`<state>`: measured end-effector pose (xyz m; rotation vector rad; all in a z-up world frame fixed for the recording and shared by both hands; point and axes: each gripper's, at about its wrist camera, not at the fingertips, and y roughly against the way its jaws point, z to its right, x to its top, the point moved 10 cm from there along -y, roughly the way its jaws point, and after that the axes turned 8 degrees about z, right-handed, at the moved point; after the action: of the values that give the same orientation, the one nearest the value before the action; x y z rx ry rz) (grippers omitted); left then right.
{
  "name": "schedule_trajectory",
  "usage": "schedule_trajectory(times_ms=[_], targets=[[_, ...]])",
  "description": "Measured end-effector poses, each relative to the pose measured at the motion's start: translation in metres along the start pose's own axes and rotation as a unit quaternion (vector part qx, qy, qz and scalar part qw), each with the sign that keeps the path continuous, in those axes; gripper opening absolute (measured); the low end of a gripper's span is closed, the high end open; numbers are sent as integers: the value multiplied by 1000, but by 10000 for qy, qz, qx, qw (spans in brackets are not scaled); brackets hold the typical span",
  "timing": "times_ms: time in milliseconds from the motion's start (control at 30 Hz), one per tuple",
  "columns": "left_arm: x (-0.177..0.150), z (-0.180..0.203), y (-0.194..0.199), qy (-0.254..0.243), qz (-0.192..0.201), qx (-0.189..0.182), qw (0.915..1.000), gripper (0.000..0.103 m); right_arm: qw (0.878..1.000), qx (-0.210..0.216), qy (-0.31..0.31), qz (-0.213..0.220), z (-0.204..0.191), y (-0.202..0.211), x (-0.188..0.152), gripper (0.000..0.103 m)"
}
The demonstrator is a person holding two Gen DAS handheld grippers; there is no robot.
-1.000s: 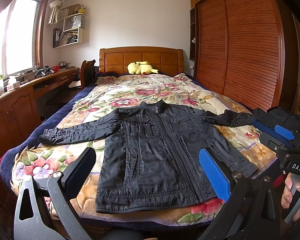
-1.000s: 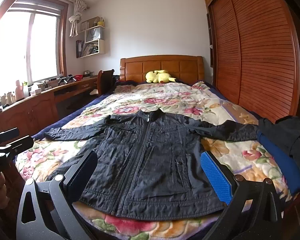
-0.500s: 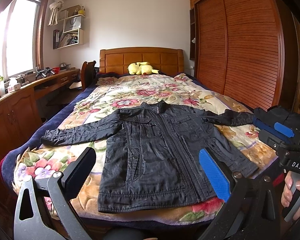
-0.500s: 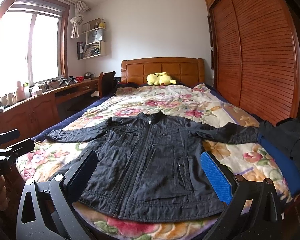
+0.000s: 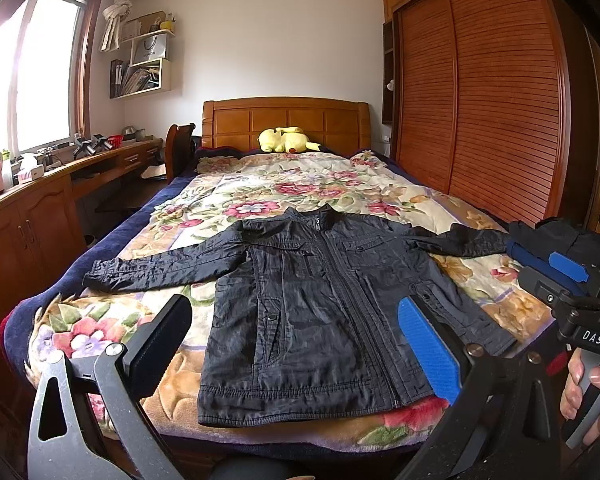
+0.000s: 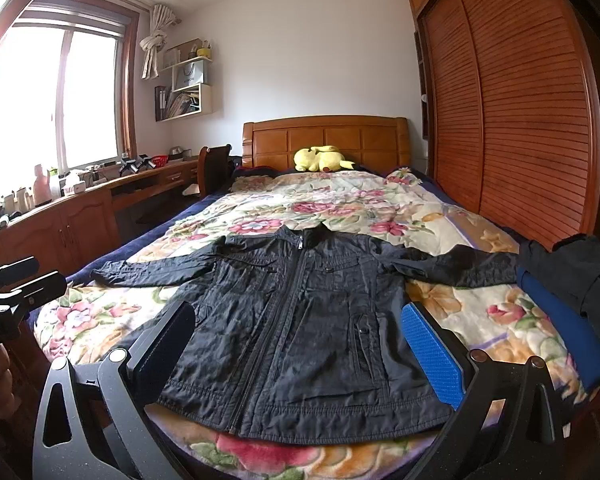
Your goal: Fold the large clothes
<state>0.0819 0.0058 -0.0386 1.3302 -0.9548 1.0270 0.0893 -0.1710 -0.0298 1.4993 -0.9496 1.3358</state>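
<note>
A black zip jacket [image 5: 316, 304] lies flat and face up on the flowered bedspread [image 5: 300, 184], sleeves spread to both sides, hem toward me. It shows the same way in the right wrist view [image 6: 300, 320]. My left gripper [image 5: 296, 344] is open and empty, held in the air before the foot of the bed, short of the hem. My right gripper [image 6: 300, 348] is open and empty too, at the same distance; it also shows at the right of the left wrist view [image 5: 556, 272].
A dark folded garment on something blue [image 6: 572, 280] lies at the bed's right edge by the jacket's sleeve. A yellow plush toy [image 5: 286, 140] sits by the headboard. A wooden wardrobe [image 5: 500, 100] lines the right side, a desk [image 5: 40, 184] the left.
Both grippers have tilted up and drawn back slightly, so the jacket sits lower and a bit farther in both views. Nothing on the bed moved.
</note>
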Motion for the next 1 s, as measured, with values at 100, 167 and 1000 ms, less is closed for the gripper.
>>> schedule_trajectory(times_ms=[100, 167, 1000], targets=[[0, 0, 0, 1, 9, 2, 10000, 103, 10000, 6, -8, 8, 1, 0, 0, 102], [0, -1, 0, 8, 7, -1, 10000, 103, 10000, 6, -6, 8, 1, 0, 0, 102], [0, 0, 0, 8, 22, 9, 10000, 103, 10000, 2, -31, 10, 0, 0, 0, 102]])
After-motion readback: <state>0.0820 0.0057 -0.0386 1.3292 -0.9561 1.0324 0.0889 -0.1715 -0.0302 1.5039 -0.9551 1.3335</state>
